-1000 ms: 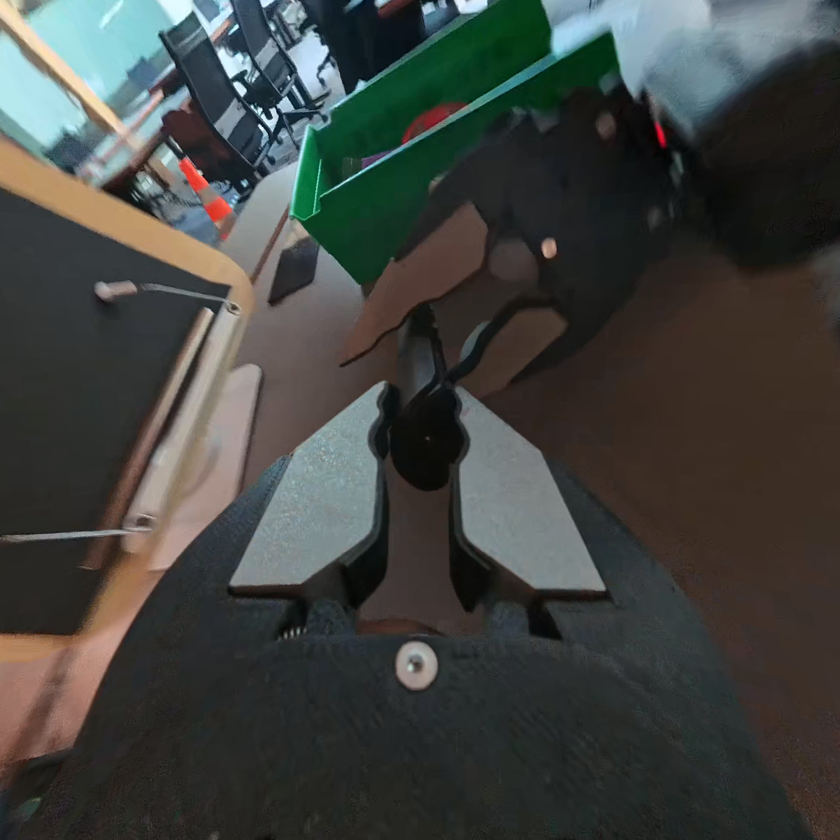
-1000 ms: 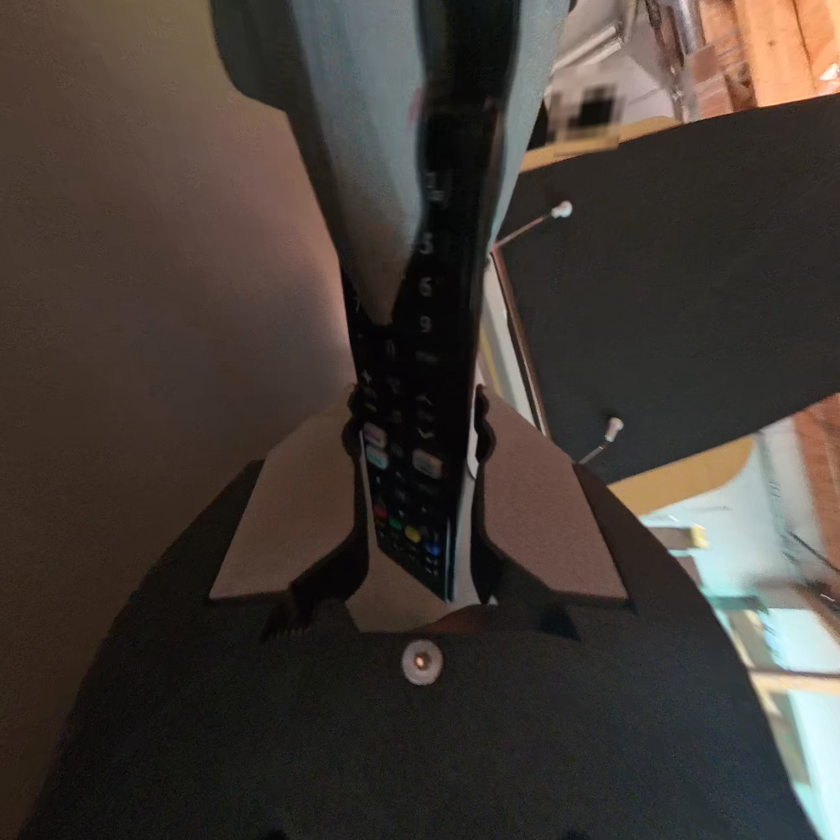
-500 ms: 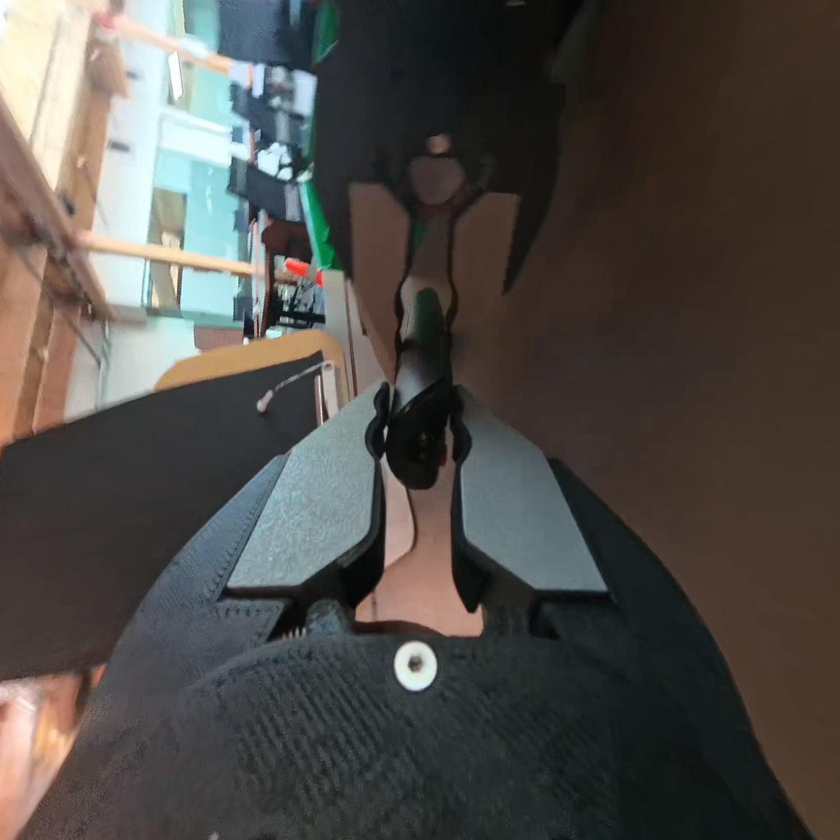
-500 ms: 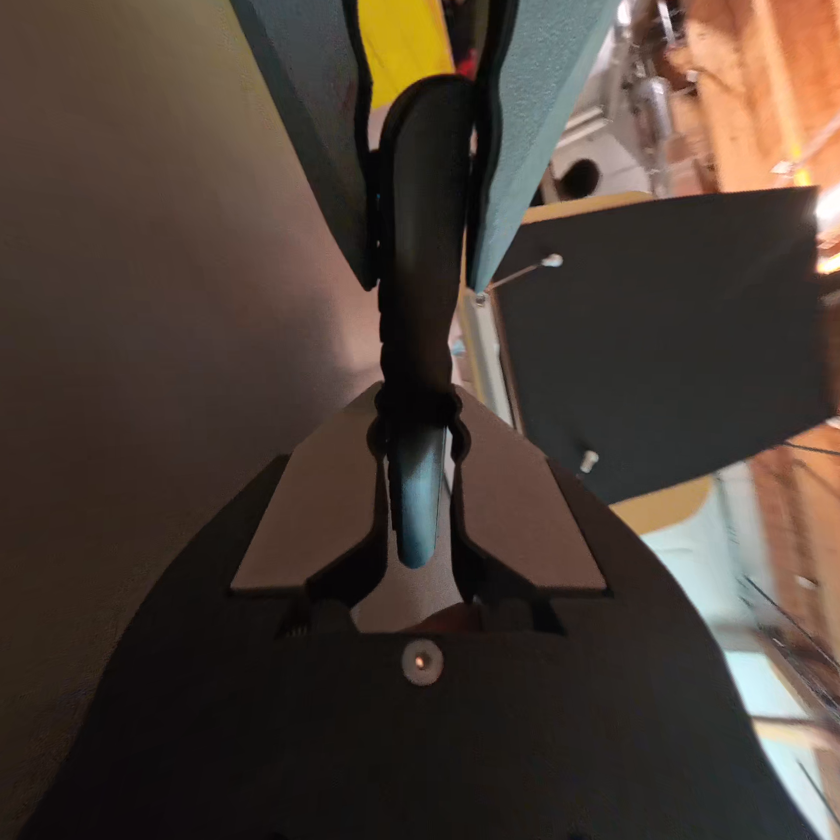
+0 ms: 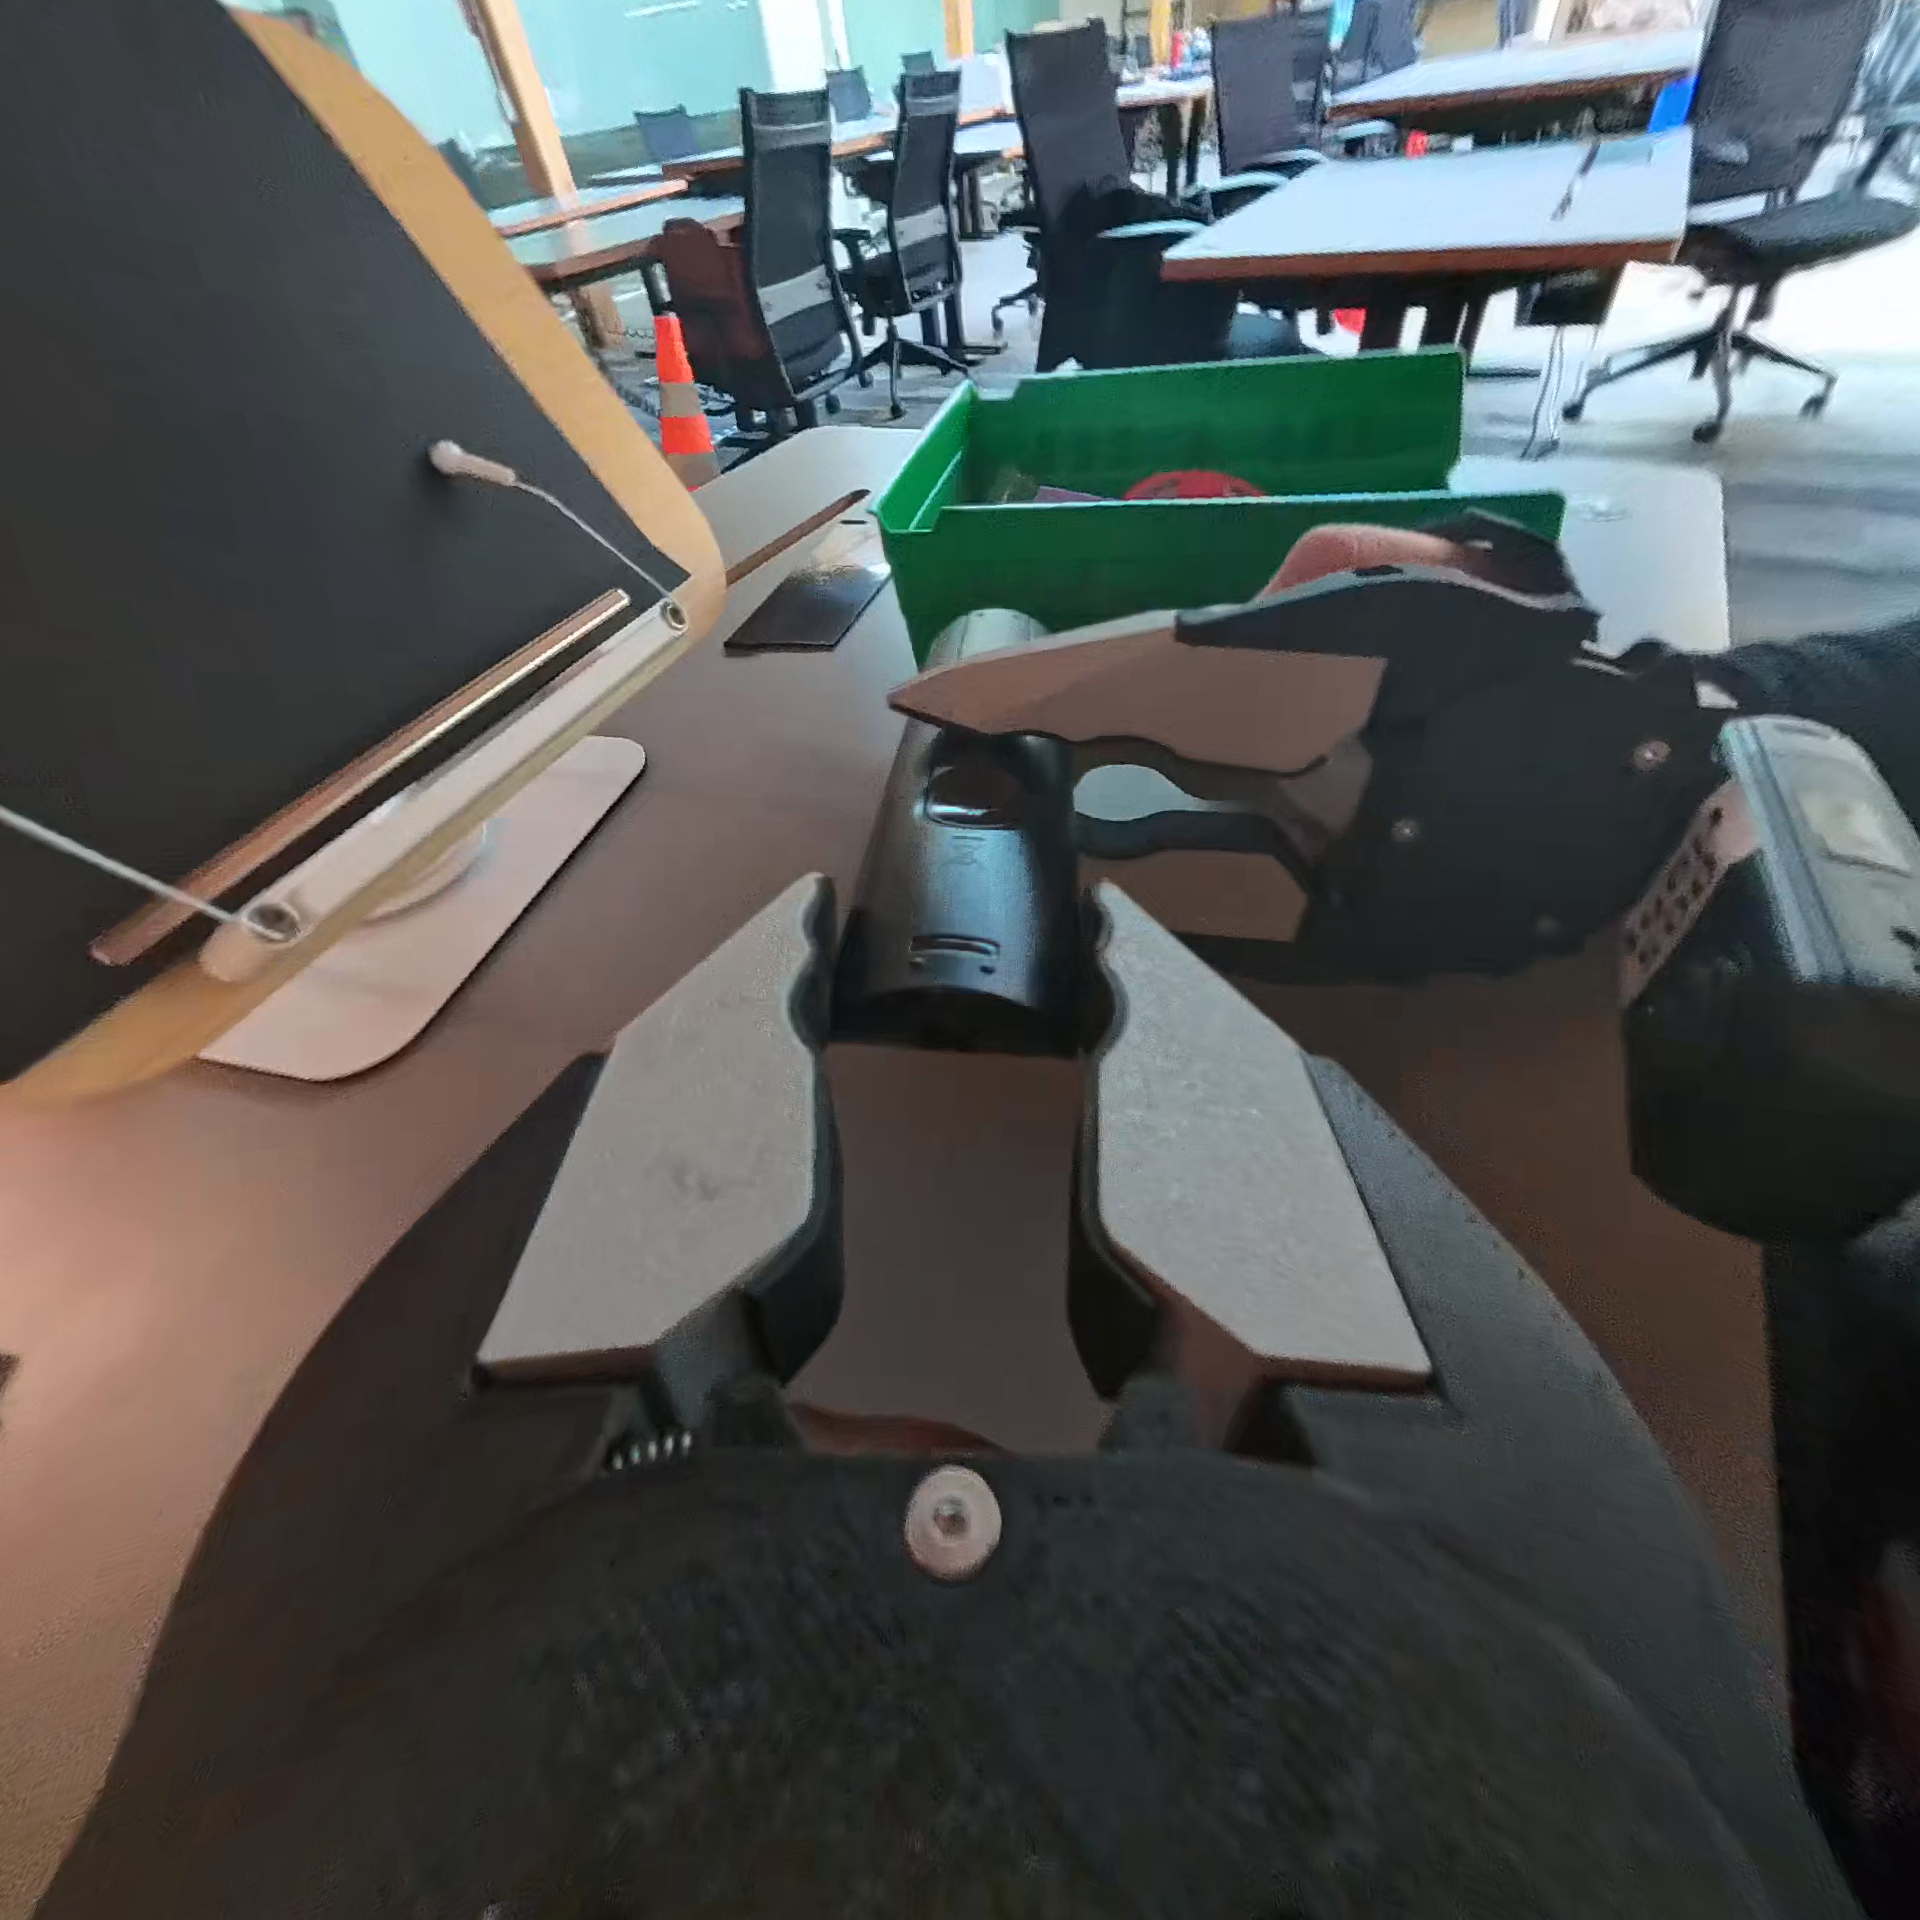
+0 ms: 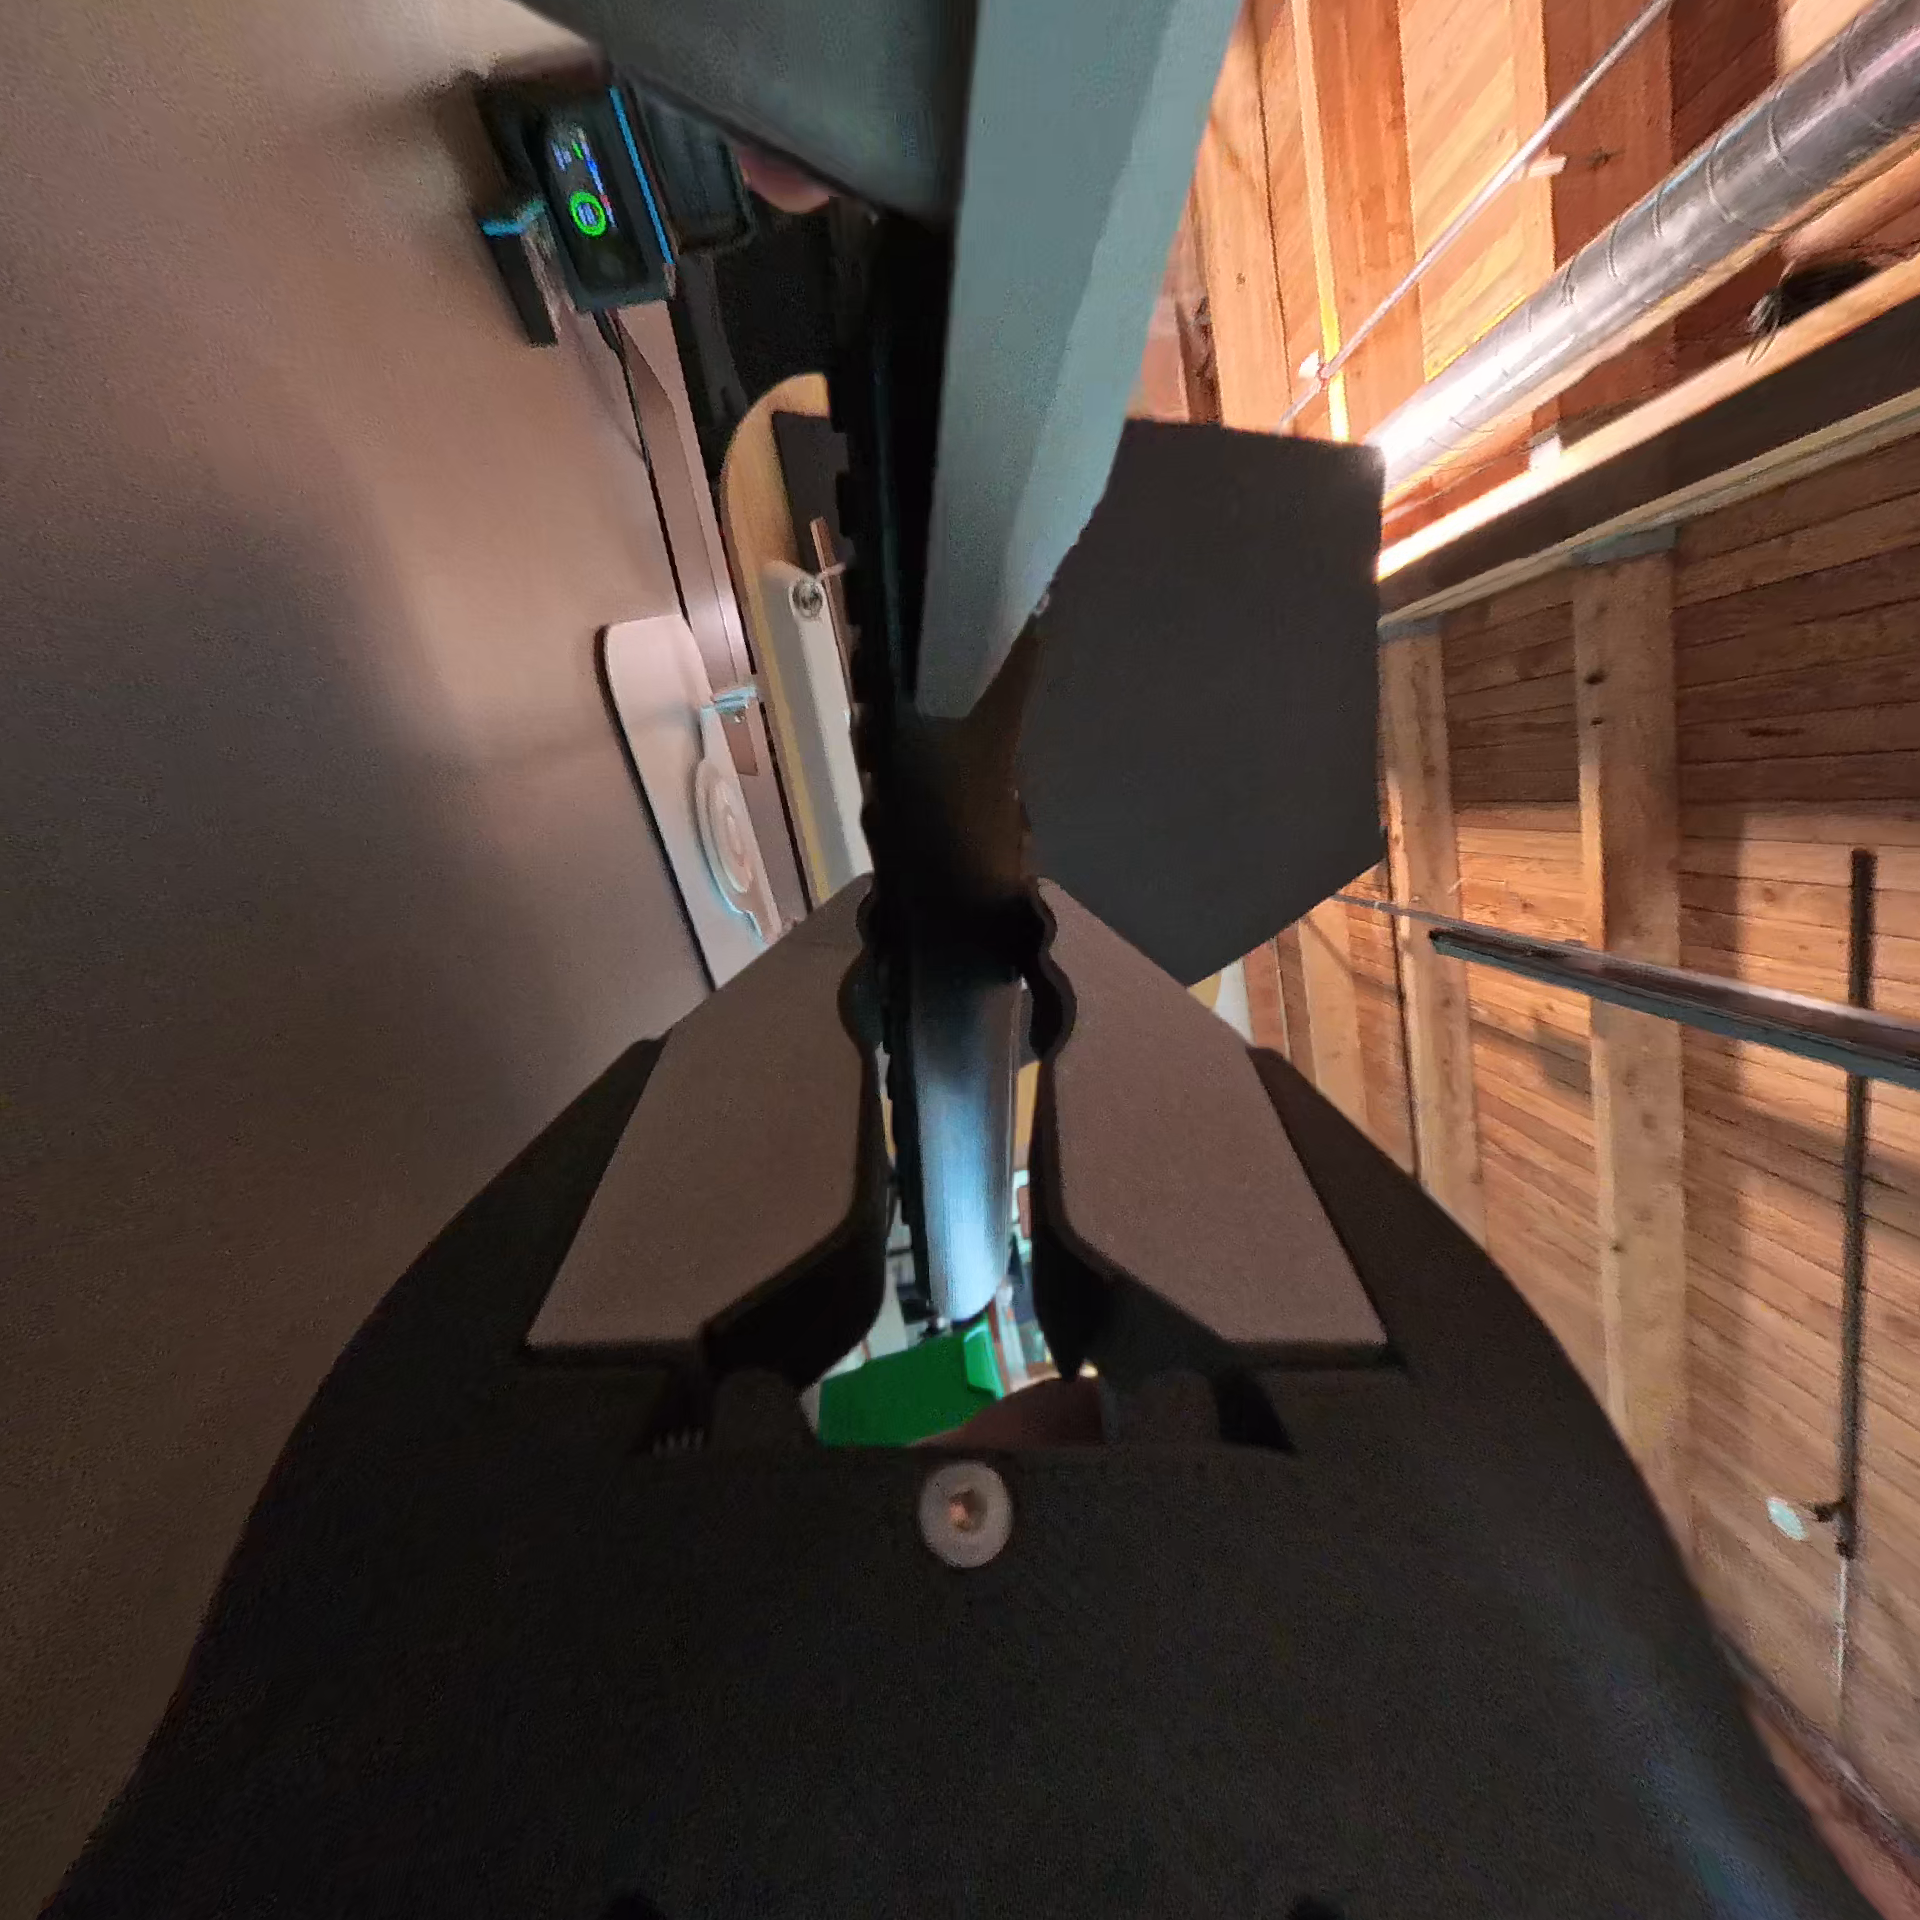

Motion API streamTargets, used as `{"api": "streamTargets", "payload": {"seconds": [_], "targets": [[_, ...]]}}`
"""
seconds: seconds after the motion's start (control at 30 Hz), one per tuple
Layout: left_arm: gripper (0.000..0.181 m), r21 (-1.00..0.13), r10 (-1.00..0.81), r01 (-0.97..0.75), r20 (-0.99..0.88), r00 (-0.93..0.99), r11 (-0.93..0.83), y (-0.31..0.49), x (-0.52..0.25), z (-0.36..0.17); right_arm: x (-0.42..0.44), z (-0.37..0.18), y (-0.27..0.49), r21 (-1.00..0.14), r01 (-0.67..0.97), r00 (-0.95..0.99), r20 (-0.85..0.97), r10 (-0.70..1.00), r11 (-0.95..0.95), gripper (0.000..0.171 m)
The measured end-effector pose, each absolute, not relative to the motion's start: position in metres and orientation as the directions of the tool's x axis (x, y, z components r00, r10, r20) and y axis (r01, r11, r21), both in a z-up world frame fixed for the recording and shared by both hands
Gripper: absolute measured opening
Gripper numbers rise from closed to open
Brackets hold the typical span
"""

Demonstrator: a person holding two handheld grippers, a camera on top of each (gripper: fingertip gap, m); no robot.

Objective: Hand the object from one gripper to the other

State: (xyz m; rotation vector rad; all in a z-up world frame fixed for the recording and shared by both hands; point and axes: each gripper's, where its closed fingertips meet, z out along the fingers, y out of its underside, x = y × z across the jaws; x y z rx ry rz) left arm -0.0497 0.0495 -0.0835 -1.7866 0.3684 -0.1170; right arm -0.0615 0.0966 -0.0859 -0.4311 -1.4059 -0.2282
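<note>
A black remote control (image 5: 951, 883) lies back side up between both grippers, above the brown table (image 5: 727, 748). My left gripper (image 5: 956, 956) holds its near end, one fingertip against each long side. My right gripper (image 5: 1003, 743) comes in from the right and clamps the remote farther along, one finger above it and one below. In the right wrist view the remote (image 6: 956, 1132) runs edge-on between my right gripper's (image 6: 951, 940) shut fingers, and a grey finger of the left gripper (image 6: 1039, 364) shows beyond.
A green bin (image 5: 1195, 561) with things in it stands just behind the remote. A black board on a stand (image 5: 260, 499) is at the left, with a flat black card (image 5: 810, 613) beside the bin. Office chairs and tables (image 5: 1455, 208) fill the room behind. Tip to tip, the grippers are about 5 cm apart.
Both views have rolled back to level after a fast swing. The remote now lies flat between the left fingers, which stand wider apart than before. The right gripper stays clamped on it.
</note>
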Motion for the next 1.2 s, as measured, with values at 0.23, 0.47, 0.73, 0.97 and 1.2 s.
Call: {"api": "streamTargets", "payload": {"seconds": [0.23, 0.47, 0.73, 0.97, 1.2], "targets": [[0.0, -0.852, -0.4, -0.481, -0.375, 0.836, -0.206, 0.045, -0.04, -0.077, -0.063, -0.099, 0.094, -0.251, 0.371, 0.099, 0.968, 0.23, 0.894, 0.025], [0.038, -0.84, -0.352, -0.477, -0.378, 0.856, -0.258, 0.049, -0.047, -0.062, -0.057, -0.087, 0.098, -0.271, 0.363, 0.137, 0.962, 0.237, 0.892, 0.022], [0.048, -0.53, -0.324, -0.807, -0.739, 0.59, -0.261, 0.046, -0.065, -0.082, -0.059, -0.094, 0.097, -0.363, 0.333, 0.093, 0.931, 0.353, 0.87, 0.021], [0.021, 0.053, -0.216, -0.996, -0.976, -0.038, -0.066, 0.052, -0.061, -0.08, -0.058, -0.097, 0.099, -0.414, 0.326, 0.072, 0.907, 0.414, 0.85, 0.024], [0.021, 0.557, -0.138, -0.822, -0.81, -0.569, 0.121, 0.047, -0.054, -0.093, -0.062, -0.126, 0.085, -0.527, 0.296, -0.126, 0.805, 0.579, 0.797, 0.064]]}}
